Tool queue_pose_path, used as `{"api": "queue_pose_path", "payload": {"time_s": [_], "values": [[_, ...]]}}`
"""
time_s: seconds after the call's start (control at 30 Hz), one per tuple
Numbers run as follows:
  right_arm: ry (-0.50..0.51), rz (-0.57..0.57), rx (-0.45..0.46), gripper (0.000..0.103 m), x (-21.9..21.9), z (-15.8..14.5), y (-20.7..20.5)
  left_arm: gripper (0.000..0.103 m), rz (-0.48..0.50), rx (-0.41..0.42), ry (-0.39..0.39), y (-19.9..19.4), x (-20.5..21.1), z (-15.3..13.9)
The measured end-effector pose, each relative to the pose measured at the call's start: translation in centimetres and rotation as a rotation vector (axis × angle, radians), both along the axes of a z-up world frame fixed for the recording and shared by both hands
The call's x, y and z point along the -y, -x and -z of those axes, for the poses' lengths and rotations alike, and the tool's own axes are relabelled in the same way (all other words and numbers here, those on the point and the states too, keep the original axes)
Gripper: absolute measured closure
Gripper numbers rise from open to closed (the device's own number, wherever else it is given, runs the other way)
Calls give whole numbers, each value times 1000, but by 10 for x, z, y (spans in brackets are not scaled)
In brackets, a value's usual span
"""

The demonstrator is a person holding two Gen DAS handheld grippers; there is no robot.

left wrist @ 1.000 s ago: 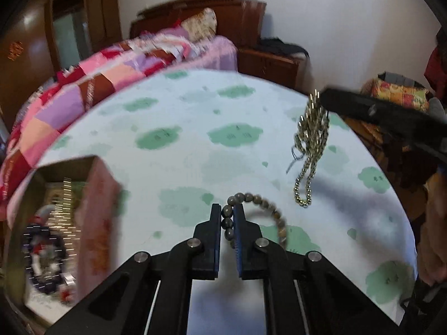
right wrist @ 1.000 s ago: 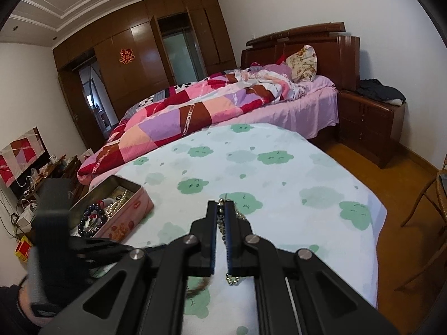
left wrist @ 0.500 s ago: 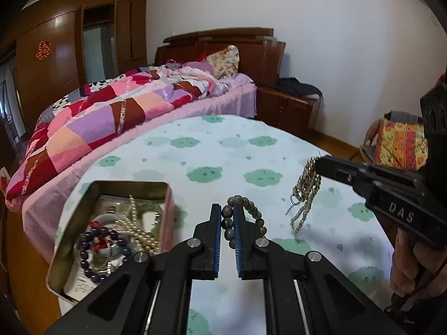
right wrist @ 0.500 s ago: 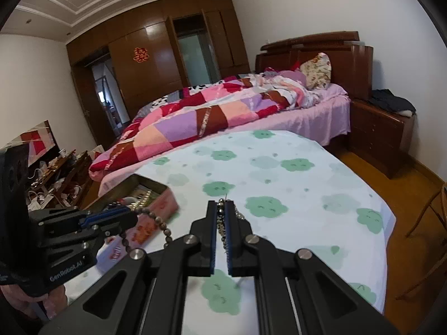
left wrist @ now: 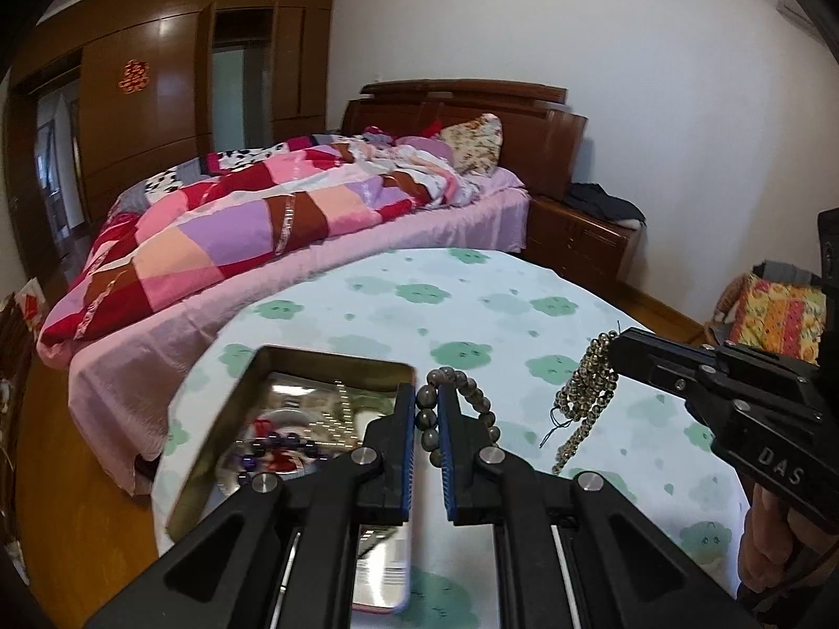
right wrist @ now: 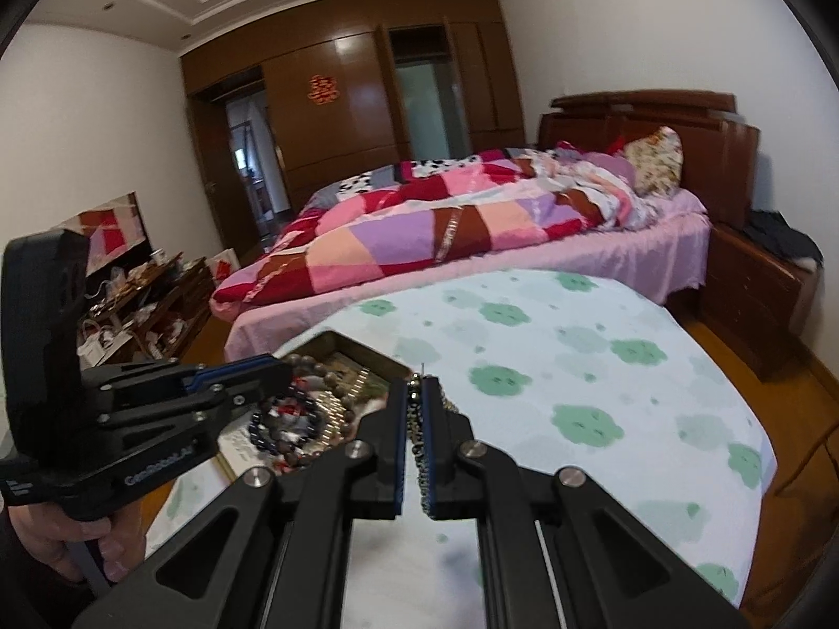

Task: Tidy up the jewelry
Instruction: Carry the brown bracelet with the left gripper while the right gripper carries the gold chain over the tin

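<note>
My left gripper [left wrist: 427,409] is shut on a brown bead bracelet [left wrist: 474,398] and holds it above the right edge of an open tin box [left wrist: 314,361]. The tin holds pearls and a dark purple bead bracelet [left wrist: 272,443]. My right gripper [right wrist: 415,409] is shut on a bunched gold bead necklace [left wrist: 587,393], which hangs from its fingertips over the table. In the right wrist view the left gripper [right wrist: 286,367] hovers over the tin [right wrist: 335,346] with the brown bracelet [right wrist: 309,367] dangling into it.
A round table with a white cloth printed with green clouds [left wrist: 472,304] carries the tin at its left side. A bed with a patchwork quilt [left wrist: 262,220] stands behind it. A wooden nightstand [left wrist: 582,241] is at the right.
Both grippers have swung left toward the tin, each carrying its beads. The left gripper now holds the brown bracelet over the tin's edge; the right gripper with the gold necklace follows beside it.
</note>
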State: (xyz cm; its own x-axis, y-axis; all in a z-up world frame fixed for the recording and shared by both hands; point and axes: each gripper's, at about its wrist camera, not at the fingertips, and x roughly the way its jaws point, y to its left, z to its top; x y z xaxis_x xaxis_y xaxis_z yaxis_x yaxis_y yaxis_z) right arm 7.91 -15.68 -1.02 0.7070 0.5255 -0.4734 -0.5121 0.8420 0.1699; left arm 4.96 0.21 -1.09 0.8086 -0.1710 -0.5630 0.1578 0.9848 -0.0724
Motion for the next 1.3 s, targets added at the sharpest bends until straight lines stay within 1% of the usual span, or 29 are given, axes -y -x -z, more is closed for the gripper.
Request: {"api": "queue_pose_path", "payload": {"time_s": [0.13, 0.3, 0.47, 0.7, 0.93, 1.1, 1.3], "values": [[10, -52, 23, 96, -23, -10, 1, 96, -43, 7, 14, -1, -20, -4], [29, -112, 52, 96, -52, -19, -2, 96, -96, 15, 13, -2, -39, -5], [33, -152, 52, 96, -73, -19, -10, 95, -142, 11, 7, -6, -55, -2], [52, -177, 37, 96, -95, -8, -16, 95, -175, 0, 8, -11, -69, 5], [69, -187, 17, 96, -108, 4, -23, 95, -198, -22, 9, -16, -77, 15], [87, -192, -12, 96, -118, 20, -28, 95, -208, -49, 10, -22, -81, 26], [132, -188, -59, 95, -126, 43, -35, 95, -214, -100, 12, -30, -85, 46]]}}
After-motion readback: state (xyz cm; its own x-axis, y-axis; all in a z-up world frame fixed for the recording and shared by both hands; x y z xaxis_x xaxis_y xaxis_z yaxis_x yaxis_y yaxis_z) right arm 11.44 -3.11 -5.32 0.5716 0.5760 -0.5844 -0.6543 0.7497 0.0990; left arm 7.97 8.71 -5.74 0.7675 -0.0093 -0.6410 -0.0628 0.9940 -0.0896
